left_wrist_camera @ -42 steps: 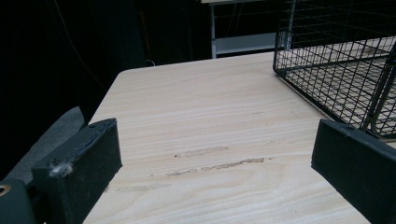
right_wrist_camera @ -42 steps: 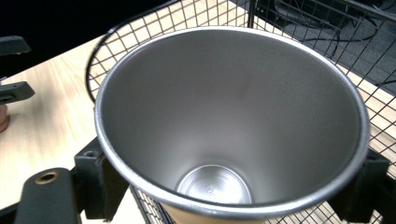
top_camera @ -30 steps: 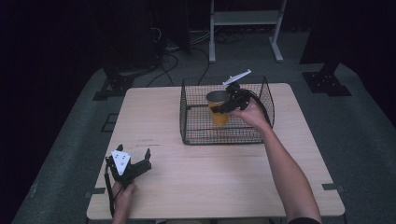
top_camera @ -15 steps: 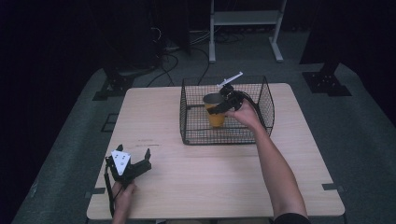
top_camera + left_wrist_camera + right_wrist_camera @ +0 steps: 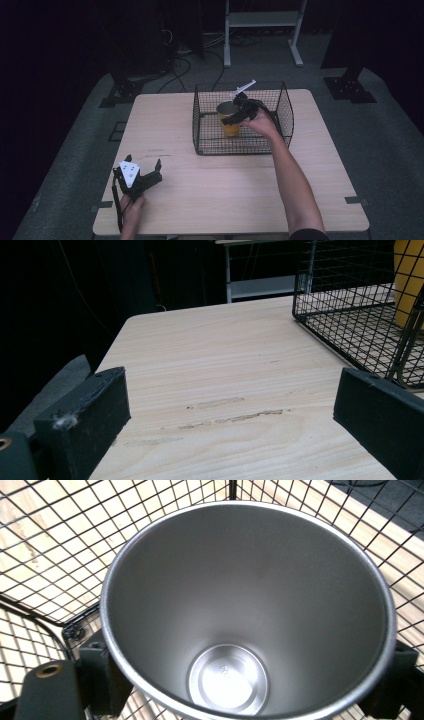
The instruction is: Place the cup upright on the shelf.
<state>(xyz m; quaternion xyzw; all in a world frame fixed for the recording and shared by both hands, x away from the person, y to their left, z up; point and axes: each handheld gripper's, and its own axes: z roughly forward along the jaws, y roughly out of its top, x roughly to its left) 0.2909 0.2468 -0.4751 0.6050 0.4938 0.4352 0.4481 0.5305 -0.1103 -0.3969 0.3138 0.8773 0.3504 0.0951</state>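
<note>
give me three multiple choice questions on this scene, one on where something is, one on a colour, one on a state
1. Where is the cup?
A. inside the wire basket
B. on the bare table beside the left gripper
C. on the floor

2. What colour is the cup's outside?
A. blue
B. yellow-orange
C. white

3. How do the left gripper's jaws stand?
A. shut on the cup
B. shut on the basket
C. open, with nothing between them

Answers:
1 A: the high view shows the cup within the basket walls, at the right gripper.
2 B: its side shows yellow-orange through the mesh.
3 C: the left gripper view shows the jaws wide apart over bare table.
</note>
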